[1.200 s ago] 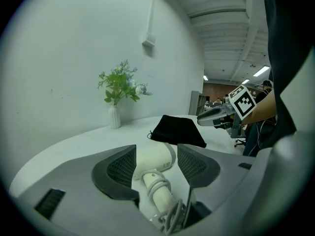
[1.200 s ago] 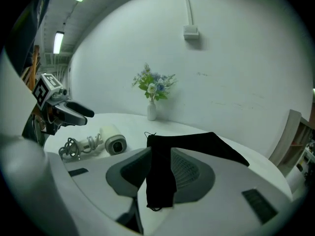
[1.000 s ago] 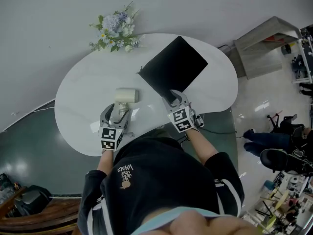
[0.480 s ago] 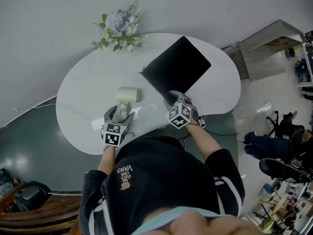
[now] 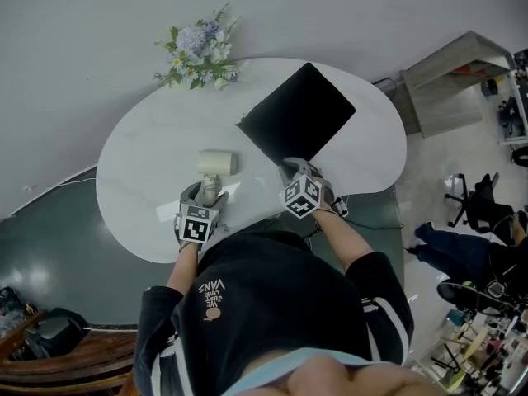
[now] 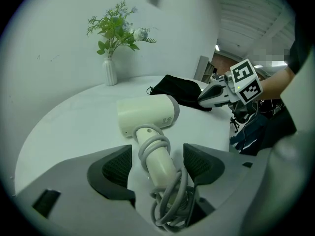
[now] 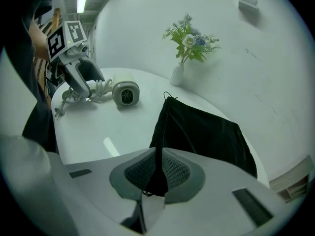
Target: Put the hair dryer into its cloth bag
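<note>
Closing just now, right tongs (image 7: 156,168) pinch cloth bag (image 7: 202,132); shirt (image 5: 264,304) perhaps reads VANS.

left gripper (image 6: 156,162) tilted down, jaws wide apart either side of the hair dryer (image 6: 147,114) handle, pads not pressing it. right gripper (image 7: 156,172) tilted down, jaws just closed on bag (image 7: 202,132) edge.

The left gripper (image 6: 160,163) and right gripper (image 7: 156,173) are grey, with dark meshed pads (image 6: 117,167) inside the jaws and a black-and-white marker cube (image 5: 196,223) behind. The person wears a black top (image 5: 272,295) with white-striped sleeves (image 5: 389,320).
</note>
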Available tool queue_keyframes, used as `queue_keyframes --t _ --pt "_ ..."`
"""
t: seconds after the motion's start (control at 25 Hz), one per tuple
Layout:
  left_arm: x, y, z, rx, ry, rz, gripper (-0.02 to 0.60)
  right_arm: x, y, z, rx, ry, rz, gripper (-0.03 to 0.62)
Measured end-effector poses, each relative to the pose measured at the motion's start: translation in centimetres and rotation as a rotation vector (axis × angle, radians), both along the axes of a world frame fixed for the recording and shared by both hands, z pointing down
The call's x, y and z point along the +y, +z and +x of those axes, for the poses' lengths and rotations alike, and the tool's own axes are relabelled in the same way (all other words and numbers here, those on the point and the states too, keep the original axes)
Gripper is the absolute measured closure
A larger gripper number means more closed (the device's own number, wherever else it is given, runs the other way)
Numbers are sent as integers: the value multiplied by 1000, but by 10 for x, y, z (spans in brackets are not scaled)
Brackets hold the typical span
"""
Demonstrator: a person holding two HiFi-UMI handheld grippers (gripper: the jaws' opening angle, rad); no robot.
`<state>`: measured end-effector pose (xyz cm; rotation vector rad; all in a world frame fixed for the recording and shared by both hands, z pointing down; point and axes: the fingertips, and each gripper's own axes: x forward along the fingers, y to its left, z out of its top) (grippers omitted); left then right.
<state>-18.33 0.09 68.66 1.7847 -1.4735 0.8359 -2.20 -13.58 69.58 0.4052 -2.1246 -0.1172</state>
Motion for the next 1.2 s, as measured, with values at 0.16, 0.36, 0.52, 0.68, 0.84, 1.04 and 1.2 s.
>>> queue_keyframes --t 0.16,0.36,0.52,0.68,0.84,1.04,1.2 --pt "-1 3 1 3 7 -17 236 -4 -7 1 -33 31 -4 539" --pt "-2 6 4 14 15 -30 249 -11 -27 2 -126 119 -34 543" --pt "-3 9 4 11 14 -41 265 -14 -44 4 -223 215 -65 543" --pt "-3 17 3 -2 9 -55 267 -13 -59 7 -329 312 -86 543" --pt "-2 17 2 2 -22 -65 276 -17 -73 14 -430 402 -100 545" --pt "-3 15 0 16 -56 -73 298 -17 -78 25 -474 460 -123 545" --pt "-2 15 1 30 -64 -73 314 -16 -78 25 -481 463 -125 545"
